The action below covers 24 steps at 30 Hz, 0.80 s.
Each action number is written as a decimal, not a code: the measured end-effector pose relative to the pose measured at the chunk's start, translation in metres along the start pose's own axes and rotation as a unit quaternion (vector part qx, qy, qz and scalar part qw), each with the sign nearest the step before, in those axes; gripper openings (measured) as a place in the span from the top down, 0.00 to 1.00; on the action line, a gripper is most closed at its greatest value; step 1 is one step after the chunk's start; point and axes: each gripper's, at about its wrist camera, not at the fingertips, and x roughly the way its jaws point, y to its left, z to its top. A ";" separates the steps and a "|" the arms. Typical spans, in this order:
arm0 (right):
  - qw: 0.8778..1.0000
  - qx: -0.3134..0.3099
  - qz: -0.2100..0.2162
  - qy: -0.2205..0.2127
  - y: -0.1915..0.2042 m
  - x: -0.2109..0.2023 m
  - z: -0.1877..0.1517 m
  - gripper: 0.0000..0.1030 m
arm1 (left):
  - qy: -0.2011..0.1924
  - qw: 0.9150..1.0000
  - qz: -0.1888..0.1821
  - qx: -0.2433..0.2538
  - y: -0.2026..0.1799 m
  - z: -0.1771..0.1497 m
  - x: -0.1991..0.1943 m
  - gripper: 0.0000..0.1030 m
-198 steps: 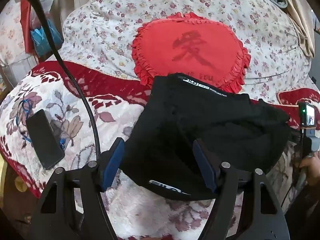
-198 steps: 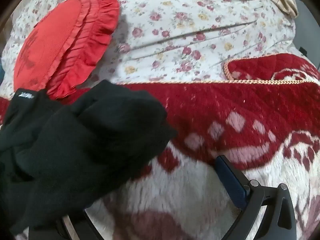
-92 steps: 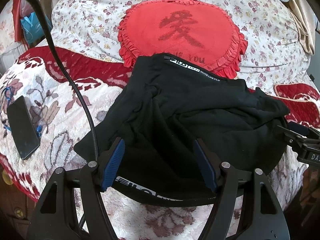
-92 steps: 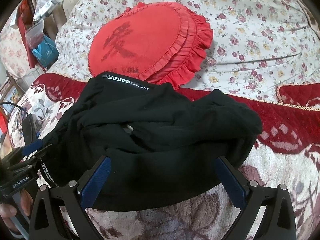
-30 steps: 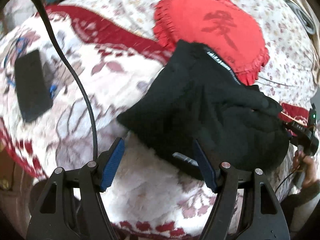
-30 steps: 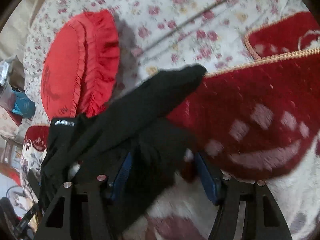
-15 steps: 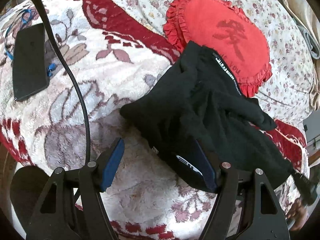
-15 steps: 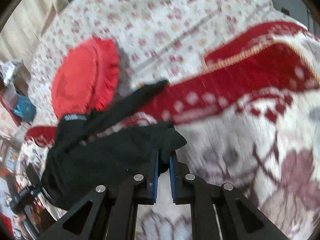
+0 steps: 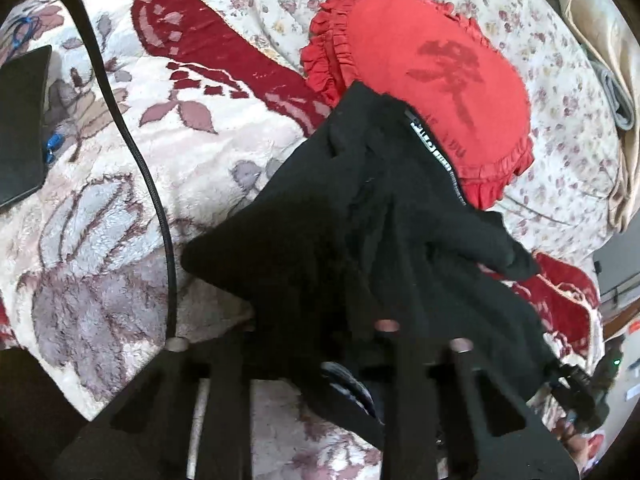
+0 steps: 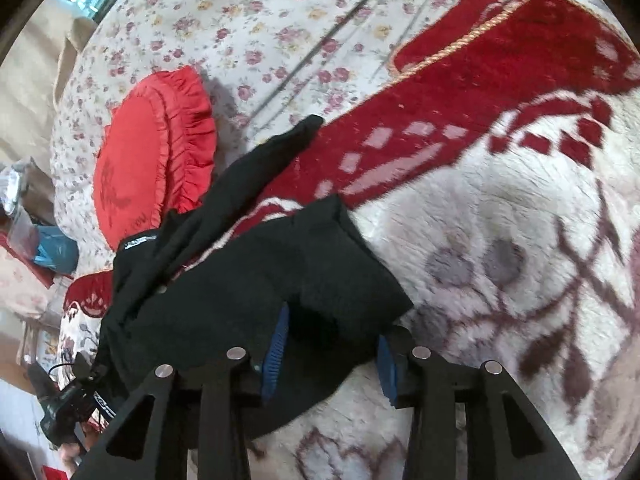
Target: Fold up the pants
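Your left tongs [image 9: 348, 344] clenched on crumpled black fleece pants [image 9: 360, 240]; right tongs [image 10: 332, 352] parted, straddling opposite end; garment's long axis runs between them

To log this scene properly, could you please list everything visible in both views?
Pants: 1, black, bunched on the blanket, waistband over the cushion's edge.
Cushion: 1, red, frilled, on the quilt.
Quilt: 1, white with flowers, beyond the blanket.
Blanket: 1, red and white, under the pants.
Phone: 1, black, on the blanket, left.
Cable: 1, black, hanging across the left view.
Cloth: 1, beige, far right.
Bag: 1, blue, beside the bed.
Left tool: black, shut on the pants.
Right tool: black, blue pads apart, pants between them.
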 end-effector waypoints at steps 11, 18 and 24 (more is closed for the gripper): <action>0.994 -0.095 -0.037 -0.042 0.036 -0.068 -0.015 0.88 | -0.026 0.999 0.010 0.019 0.026 -0.020 -0.055 0.92; 0.995 -0.064 -0.082 -0.007 0.013 -0.057 -0.022 0.86 | 0.016 0.999 0.052 0.003 0.048 -0.035 -0.031 0.77; 0.992 -0.109 -0.055 -0.023 0.042 -0.068 -0.018 0.56 | -0.010 0.997 0.074 0.023 0.044 -0.028 -0.064 0.56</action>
